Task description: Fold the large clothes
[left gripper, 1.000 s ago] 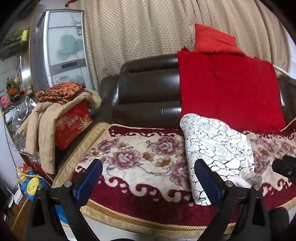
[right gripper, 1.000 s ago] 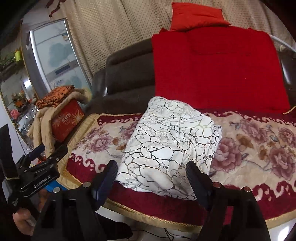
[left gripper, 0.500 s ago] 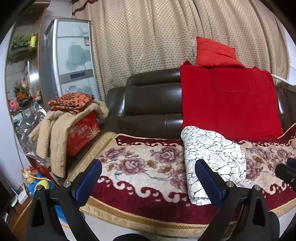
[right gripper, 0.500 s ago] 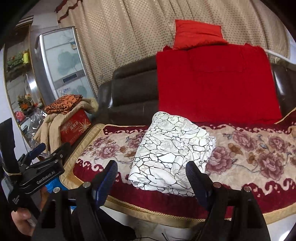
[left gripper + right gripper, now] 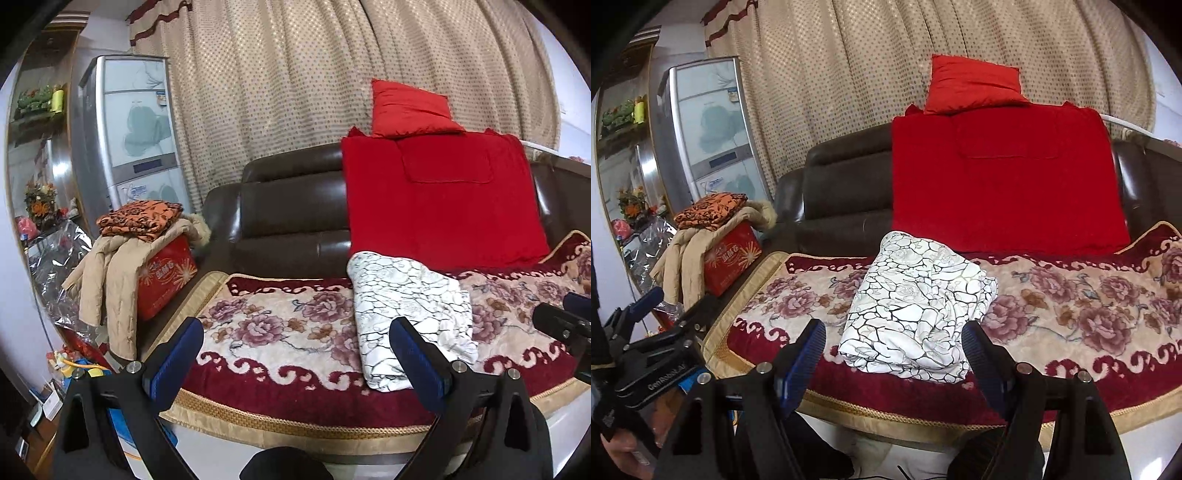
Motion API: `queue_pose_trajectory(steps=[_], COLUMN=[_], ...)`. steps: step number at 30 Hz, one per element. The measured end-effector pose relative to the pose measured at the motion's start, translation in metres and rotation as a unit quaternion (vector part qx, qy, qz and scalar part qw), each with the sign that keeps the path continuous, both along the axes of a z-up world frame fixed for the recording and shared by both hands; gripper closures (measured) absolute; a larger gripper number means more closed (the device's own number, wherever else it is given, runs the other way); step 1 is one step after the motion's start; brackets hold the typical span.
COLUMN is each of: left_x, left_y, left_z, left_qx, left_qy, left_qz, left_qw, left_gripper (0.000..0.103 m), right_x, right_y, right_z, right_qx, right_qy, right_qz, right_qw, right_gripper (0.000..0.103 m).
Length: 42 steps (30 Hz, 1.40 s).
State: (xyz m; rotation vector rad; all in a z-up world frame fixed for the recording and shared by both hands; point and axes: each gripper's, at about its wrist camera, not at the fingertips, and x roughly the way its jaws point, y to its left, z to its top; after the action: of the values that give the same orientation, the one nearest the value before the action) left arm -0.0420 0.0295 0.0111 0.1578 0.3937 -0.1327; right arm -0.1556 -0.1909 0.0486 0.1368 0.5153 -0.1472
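The folded white garment (image 5: 916, 306) sits on the sofa's floral cover (image 5: 1071, 295), just past the wide, empty right claw (image 5: 894, 354), with the left claw (image 5: 295, 347) spread wide too.

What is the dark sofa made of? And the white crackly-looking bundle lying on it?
The sofa looks like leather or a leather look-alike: dark brown, smooth, with shiny highlights along its padded back. The white bundle looks like soft woven cloth, possibly cotton: matte, creased, folded in limp layers, printed with black crackle lines and faint roses.
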Motion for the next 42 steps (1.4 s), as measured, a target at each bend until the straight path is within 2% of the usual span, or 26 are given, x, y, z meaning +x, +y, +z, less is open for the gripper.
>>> queue_pose_trajectory(steps=[15,23,42], left_x=[-0.018,-0.022,-0.028], left_y=[-0.013,-0.017,-0.014], left_z=[0.004,0.000,0.002], left_qx=[0.012,0.023,0.017], left_qy=[0.006,0.014,0.012], left_qz=[-0.014,-0.018,-0.019], left_qw=[0.9998,0.9995,0.9996], left_gripper=[0.003,0.003,0.003], right_x=[-0.020,-0.023,-0.029], right_y=[-0.010,-0.015,-0.010], right_z=[0.011,-0.001,-0.002], right_qx=[0.008,0.025,0.018], right_qy=[-0.011,0.008,0.004], right_qz=[-0.034,-0.033,-0.031], right_qw=[0.999,0.999,0.999], right_gripper=[0.023,0.023,0.023])
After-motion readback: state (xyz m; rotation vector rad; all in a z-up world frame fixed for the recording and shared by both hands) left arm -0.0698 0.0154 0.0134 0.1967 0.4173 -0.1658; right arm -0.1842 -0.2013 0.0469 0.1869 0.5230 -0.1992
